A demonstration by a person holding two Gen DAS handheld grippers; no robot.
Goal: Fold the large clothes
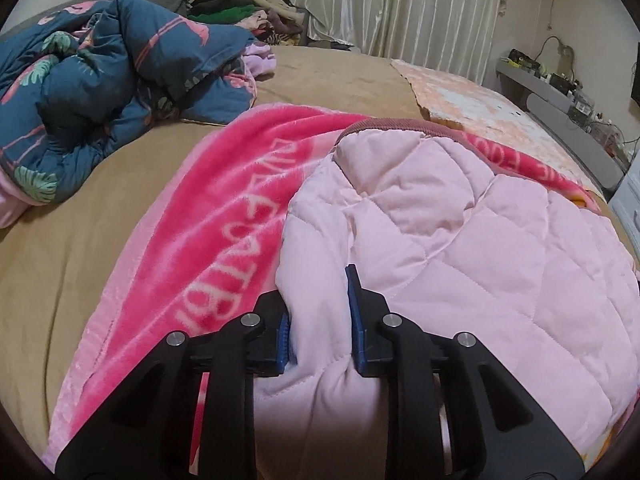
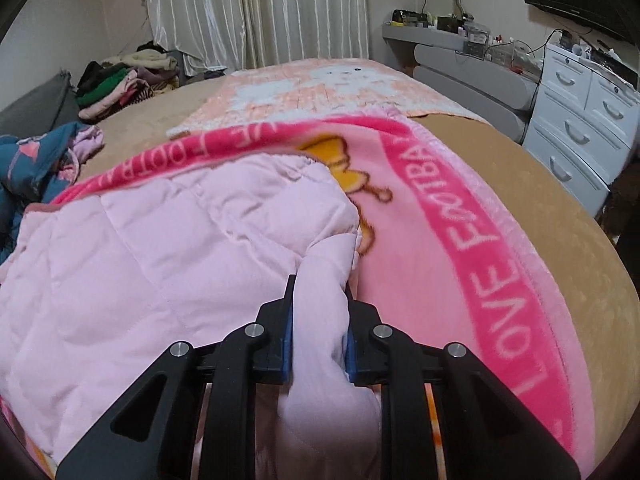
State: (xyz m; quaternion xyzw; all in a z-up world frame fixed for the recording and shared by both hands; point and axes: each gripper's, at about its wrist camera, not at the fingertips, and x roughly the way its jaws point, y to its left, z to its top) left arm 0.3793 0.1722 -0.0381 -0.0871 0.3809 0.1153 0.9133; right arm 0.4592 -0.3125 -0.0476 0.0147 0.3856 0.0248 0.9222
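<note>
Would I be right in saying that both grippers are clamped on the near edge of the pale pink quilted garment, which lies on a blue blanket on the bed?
Not quite: the blanket under the pale pink quilted garment is pink with white lettering, not blue, as the right wrist view shows plainly. The rest holds: the left gripper and the right gripper are each clamped on the garment's near edge, on the bed.

Both the left gripper (image 1: 320,312) and the right gripper (image 2: 319,320) have black arms, shiny round screws and blue bumpy pads.
</note>
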